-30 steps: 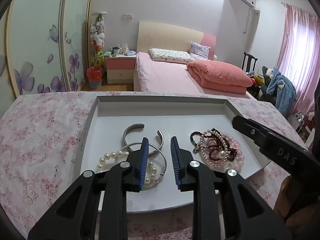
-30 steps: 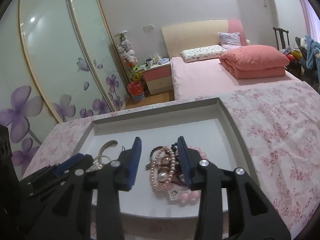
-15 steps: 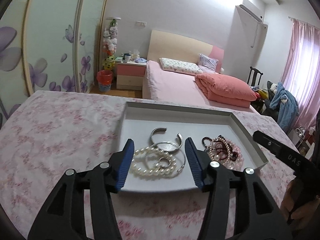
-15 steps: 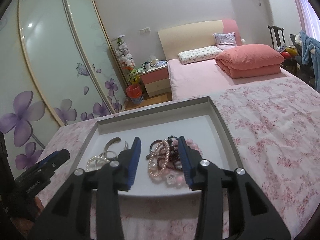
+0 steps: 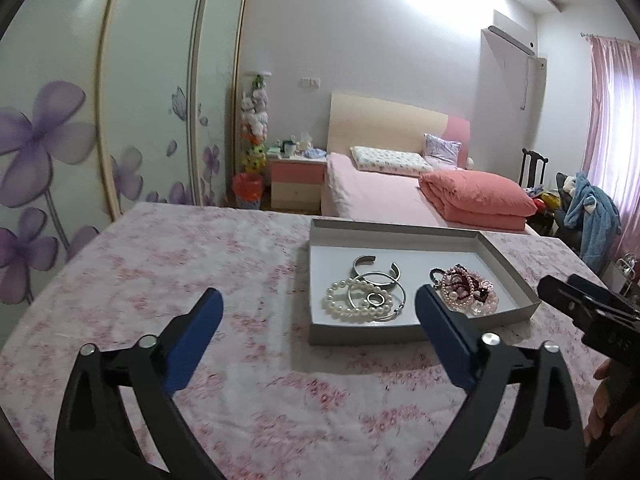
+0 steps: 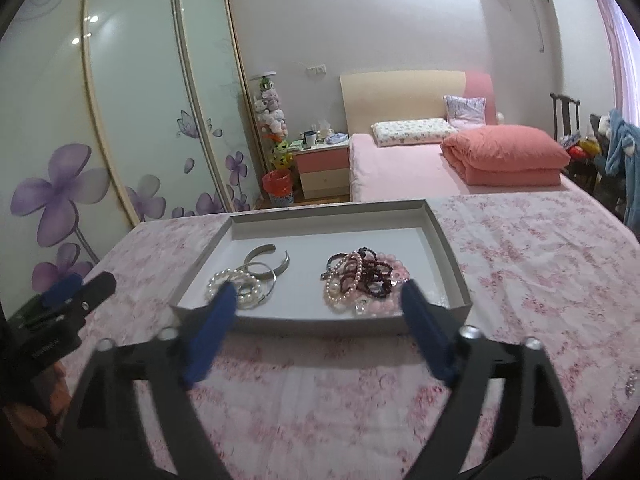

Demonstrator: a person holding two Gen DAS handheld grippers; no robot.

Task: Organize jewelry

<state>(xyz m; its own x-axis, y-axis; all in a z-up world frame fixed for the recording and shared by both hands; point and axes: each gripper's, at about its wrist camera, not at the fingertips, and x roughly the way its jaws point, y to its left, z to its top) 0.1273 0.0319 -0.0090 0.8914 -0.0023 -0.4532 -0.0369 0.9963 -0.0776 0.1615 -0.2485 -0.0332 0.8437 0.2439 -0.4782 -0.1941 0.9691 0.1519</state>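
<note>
Both grippers are hovering spread and empty short of the tray (image 6: 448, 248); the beads (image 6: 362, 276) are lying centre-frame, dead ahead of the right gripper (image 6: 316, 302), nearer than the left gripper (image 5: 316, 306)

The left claw (image 5: 318, 300) gapes wide above the floral cloth (image 5: 192, 264), short of the jewelry tray (image 5: 360, 336).

Soft indoor light, blown-out glare on the far wall (image 5: 420, 4), strong fisheye bending and dark corners, near fingers (image 6: 208, 336) blurred.
</note>
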